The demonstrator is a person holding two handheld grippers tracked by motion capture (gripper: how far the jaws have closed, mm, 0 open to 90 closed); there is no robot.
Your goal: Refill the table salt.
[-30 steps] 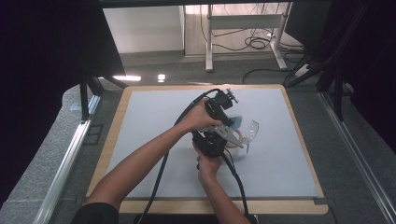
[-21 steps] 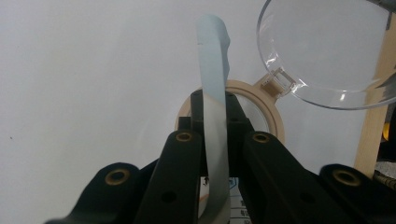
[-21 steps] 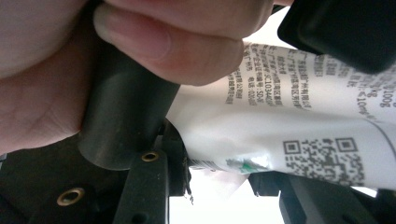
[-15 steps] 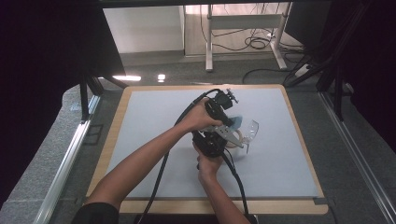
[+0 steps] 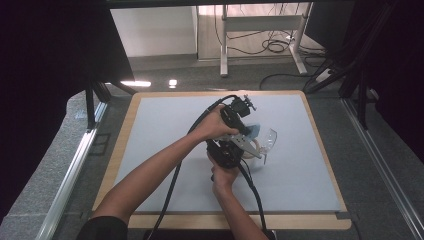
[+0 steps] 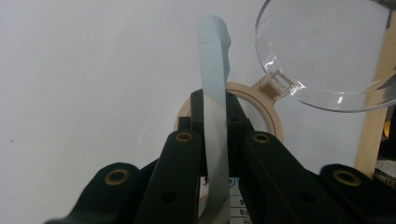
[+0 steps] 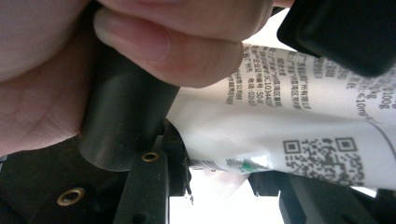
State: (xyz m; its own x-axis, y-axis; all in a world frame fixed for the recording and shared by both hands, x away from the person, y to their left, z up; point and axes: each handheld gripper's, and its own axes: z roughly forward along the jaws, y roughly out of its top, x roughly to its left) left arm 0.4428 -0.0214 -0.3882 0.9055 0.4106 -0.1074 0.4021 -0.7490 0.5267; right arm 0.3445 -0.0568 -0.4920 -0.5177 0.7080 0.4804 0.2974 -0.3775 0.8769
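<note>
At the middle of the table both hands hold their grippers close together. My left gripper (image 5: 248, 131) (image 6: 219, 140) is shut on a thin pale blue strip (image 5: 254, 130) (image 6: 214, 84), seen edge-on and standing up between the jaws. Just beyond it lies a beige ring-shaped rim (image 6: 273, 119) with a clear hinged lid (image 5: 270, 137) (image 6: 322, 51) swung open. My right gripper (image 5: 244, 151) (image 7: 224, 186) is shut on a white container (image 7: 289, 116) printed with small text and a square code. A thumb (image 7: 163, 37) and a black gripper handle (image 7: 121, 116) crowd the right gripper view.
A grey mat (image 5: 165, 130) covers the table, with a wooden border (image 5: 117, 155) (image 6: 373, 121) around it. Metal rails (image 5: 70, 190) run along both sides. Desk legs and floor cables (image 5: 270, 45) lie beyond the far edge. Black cables trail from both grippers toward the near edge.
</note>
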